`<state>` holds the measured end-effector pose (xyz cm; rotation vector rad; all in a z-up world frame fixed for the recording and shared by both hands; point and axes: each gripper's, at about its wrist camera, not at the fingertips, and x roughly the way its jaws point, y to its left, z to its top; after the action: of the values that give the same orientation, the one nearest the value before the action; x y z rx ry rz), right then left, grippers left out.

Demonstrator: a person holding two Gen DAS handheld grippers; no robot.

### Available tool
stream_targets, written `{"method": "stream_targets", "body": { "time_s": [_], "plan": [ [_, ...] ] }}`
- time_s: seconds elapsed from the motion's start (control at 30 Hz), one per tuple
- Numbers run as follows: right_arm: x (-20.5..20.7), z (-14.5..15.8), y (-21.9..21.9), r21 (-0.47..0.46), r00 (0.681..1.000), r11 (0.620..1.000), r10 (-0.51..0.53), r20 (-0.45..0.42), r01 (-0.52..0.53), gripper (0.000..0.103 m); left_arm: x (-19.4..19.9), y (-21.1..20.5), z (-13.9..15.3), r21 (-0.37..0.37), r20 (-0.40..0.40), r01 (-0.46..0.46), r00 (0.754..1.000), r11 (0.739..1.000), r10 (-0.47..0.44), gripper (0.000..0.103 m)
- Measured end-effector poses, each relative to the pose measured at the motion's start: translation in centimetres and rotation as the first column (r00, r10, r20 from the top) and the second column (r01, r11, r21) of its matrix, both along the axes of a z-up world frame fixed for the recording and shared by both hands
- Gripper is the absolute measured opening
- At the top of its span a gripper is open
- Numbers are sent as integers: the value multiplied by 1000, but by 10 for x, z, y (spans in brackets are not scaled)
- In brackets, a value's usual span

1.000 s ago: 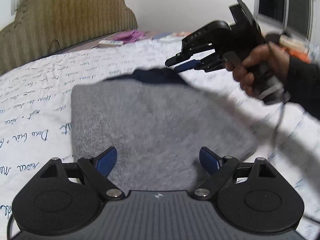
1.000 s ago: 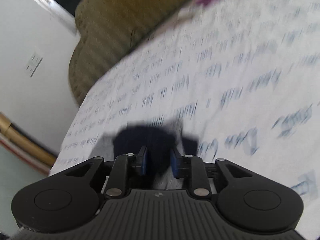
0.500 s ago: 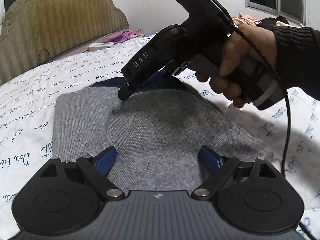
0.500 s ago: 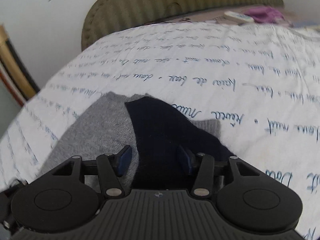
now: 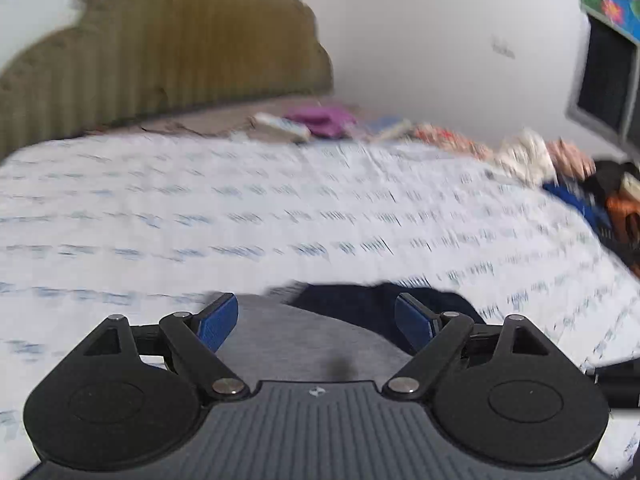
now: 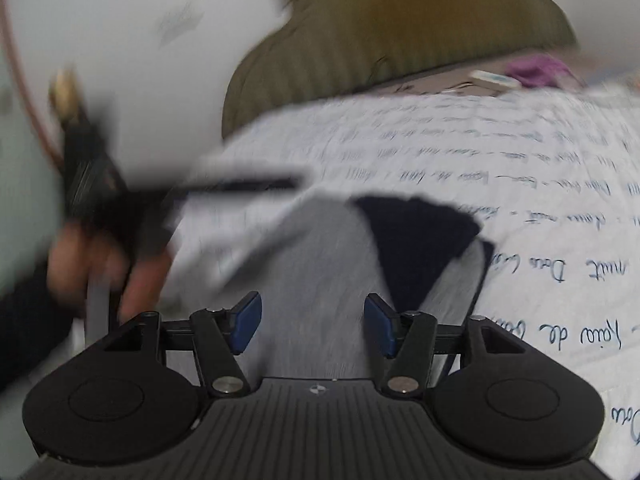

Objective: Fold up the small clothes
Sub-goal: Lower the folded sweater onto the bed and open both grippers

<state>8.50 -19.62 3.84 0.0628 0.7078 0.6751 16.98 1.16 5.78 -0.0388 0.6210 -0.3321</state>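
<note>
A grey knit garment [image 5: 304, 344] with a dark navy part [image 5: 360, 300] lies folded on the white bedsheet [image 5: 280, 220]. My left gripper [image 5: 316, 320] is open above its near edge, holding nothing. In the right wrist view the same grey garment [image 6: 320, 280] and its navy part [image 6: 416, 240] lie under my right gripper [image 6: 312, 322], which is open and empty. The hand with the left gripper [image 6: 104, 208] shows blurred at the left of that view.
An olive padded headboard [image 5: 160, 56] stands at the back. A remote [image 5: 280, 126] and a purple cloth [image 5: 320, 116] lie near it. A pile of mixed clothes [image 5: 580, 184] sits at the bed's right edge. A window [image 5: 608, 80] is on the right wall.
My right gripper opened and let go of the navy part, then pulled back over the grey garment. My left gripper swung up and away; both views are motion-blurred.
</note>
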Motion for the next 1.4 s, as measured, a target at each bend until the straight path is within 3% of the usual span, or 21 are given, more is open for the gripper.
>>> {"method": "stream_targets", "body": {
  "time_s": [0.1, 0.13, 0.2, 0.3, 0.4, 0.47, 0.57, 0.6, 0.67, 0.73, 0.8, 0.87, 0.93, 0.97, 1.0, 1.03, 1.1, 1.2, 1.27, 1.33, 1.4],
  "plan": [
    [-3, -24, 17, -167, 1000, 986, 22, 2, -21, 62, 15, -24, -33, 73, -133, 7, 991, 997, 3, 88],
    [-4, -32, 17, -197, 999, 980, 32, -2, -32, 62, 21, -21, -46, 60, -155, -4, 988, 998, 14, 90],
    [-10, -38, 14, -194, 999, 980, 42, 6, -40, 62, 23, -14, -56, 25, -128, 1, 992, 1000, 2, 97],
    [-12, -42, 7, -146, 999, 989, 37, -5, -38, 61, 24, -17, -58, 57, -124, -5, 992, 998, 12, 100],
    [-11, -40, 6, -130, 999, 990, 47, -1, -47, 61, 14, -19, -46, 92, -96, -41, 994, 995, 50, 98],
    [-15, -30, -1, -99, 1000, 995, 16, -11, -17, 61, -14, -9, -27, 77, -50, -82, 995, 994, 86, 98],
    [-37, -11, -32, 71, 995, 993, -89, -40, 92, 75, -71, 19, -8, -37, -47, -96, 994, 995, 94, 99],
    [-43, -8, -44, 131, 992, 985, -106, -69, 115, 81, -90, 28, -8, -69, -74, -107, 992, 992, 102, 99],
    [-48, -11, -61, 201, 982, 969, -114, -151, 143, 82, -115, 43, -15, -168, -160, -114, 983, 979, 87, 99],
    [-44, -21, -69, 197, 961, 963, -137, -239, 186, 77, -133, 65, -30, -315, -276, -166, 958, 934, 77, 99],
    [-36, -32, -75, 197, 936, 956, -149, -317, 219, 74, -143, 84, -49, -433, -380, -241, 922, 869, 66, 98],
    [-27, -47, -79, 243, 902, 940, -121, -416, 238, 66, -150, 92, -52, -482, -382, -251, 922, 840, 56, 98],
    [-27, -52, -74, 284, 891, 934, -71, -449, 217, 41, -147, 94, -51, -518, -428, -265, 904, 813, 22, 90],
    [-28, -55, -70, 293, 887, 934, -49, -459, 204, 30, -143, 95, -52, -542, -453, -267, 892, 797, -10, 56],
    [-28, -57, -67, 292, 890, 937, -40, -455, 192, 19, -139, 94, -54, -537, -490, -279, 871, 796, -26, 22],
    [-26, -58, -66, 282, 898, 942, -41, -437, 181, 19, -135, 93, -56, -520, -523, -286, 851, 805, -36, 19],
    [-27, -55, -67, 281, 905, 945, -36, -424, 170, 18, -134, 92, -53, -473, -537, -289, 844, 832, -13, 16],
    [-37, -38, -76, 305, 919, 938, -34, -394, 166, 17, -146, 95, -36, -438, -492, -243, 871, 866, -4, 14],
    [-42, -34, -81, 280, 921, 947, -39, -387, 158, 17, -148, 93, -39, -406, -490, -220, 871, 887, -8, 14],
    [-41, -48, -79, 205, 914, 966, -61, -401, 155, 16, -141, 91, -59, -379, -520, -240, 854, 894, 8, 16],
    [-39, -63, -76, 200, 914, 964, -83, -398, 174, 23, -143, 92, -56, -393, -486, -227, 874, 891, 8, 21]
  ]
}}
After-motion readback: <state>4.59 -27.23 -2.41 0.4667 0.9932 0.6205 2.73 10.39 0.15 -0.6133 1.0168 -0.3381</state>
